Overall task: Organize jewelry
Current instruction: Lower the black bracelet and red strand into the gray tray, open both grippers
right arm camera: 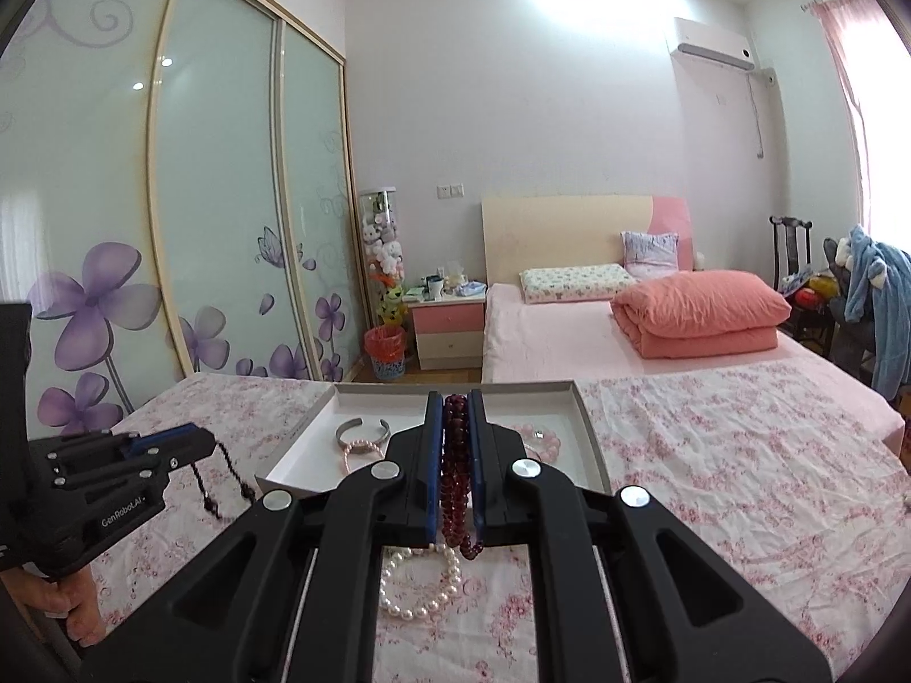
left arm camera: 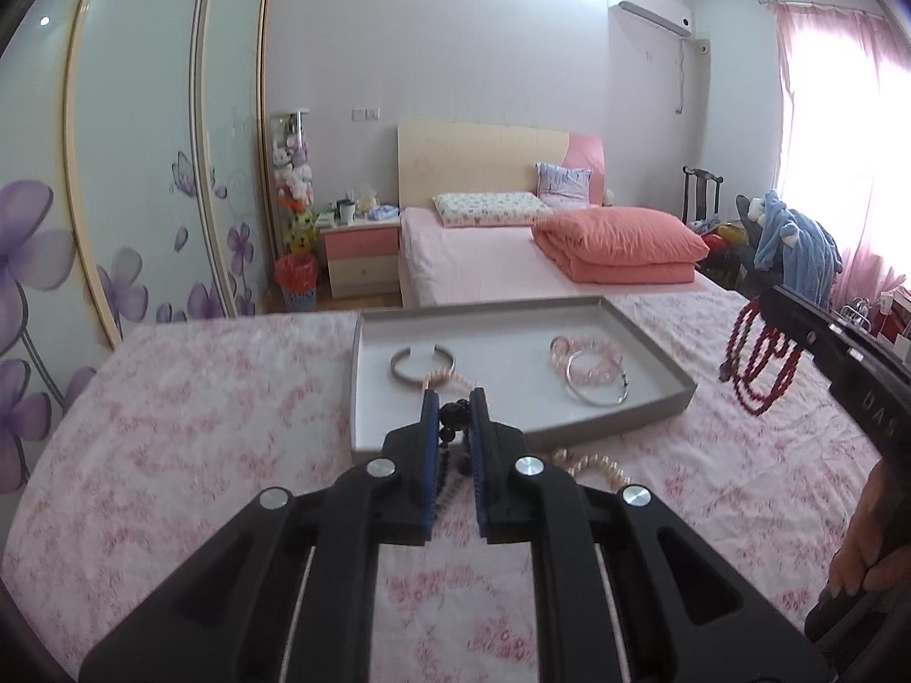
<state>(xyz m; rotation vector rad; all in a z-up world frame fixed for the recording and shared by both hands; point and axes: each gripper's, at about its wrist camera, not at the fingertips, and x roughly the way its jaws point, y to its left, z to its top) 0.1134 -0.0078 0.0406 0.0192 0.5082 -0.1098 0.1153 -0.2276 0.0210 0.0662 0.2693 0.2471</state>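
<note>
My left gripper (left arm camera: 454,398) is shut on a dark bead necklace (left arm camera: 452,418) and holds it over the near edge of the grey tray (left arm camera: 655,344). The necklace hangs from it in the right wrist view (right arm camera: 228,472). My right gripper (right arm camera: 455,401) is shut on a dark red bead necklace (right arm camera: 455,467), raised right of the tray; it dangles in the left wrist view (left arm camera: 760,361). In the tray lie a silver cuff (left arm camera: 421,364), a small pink bracelet (right arm camera: 358,449), a pink bead bracelet (left arm camera: 586,356) and a silver bangle (left arm camera: 598,384). A white pearl bracelet (right arm camera: 421,580) lies on the cloth before the tray.
The tray sits on a pink floral cloth (left arm camera: 199,427). Behind it are a pink bed (left arm camera: 484,262), a folded orange quilt (left arm camera: 620,245), a nightstand (left arm camera: 358,250), and a sliding wardrobe (left arm camera: 142,171) at left. A chair with blue clothing (left arm camera: 797,245) stands at right.
</note>
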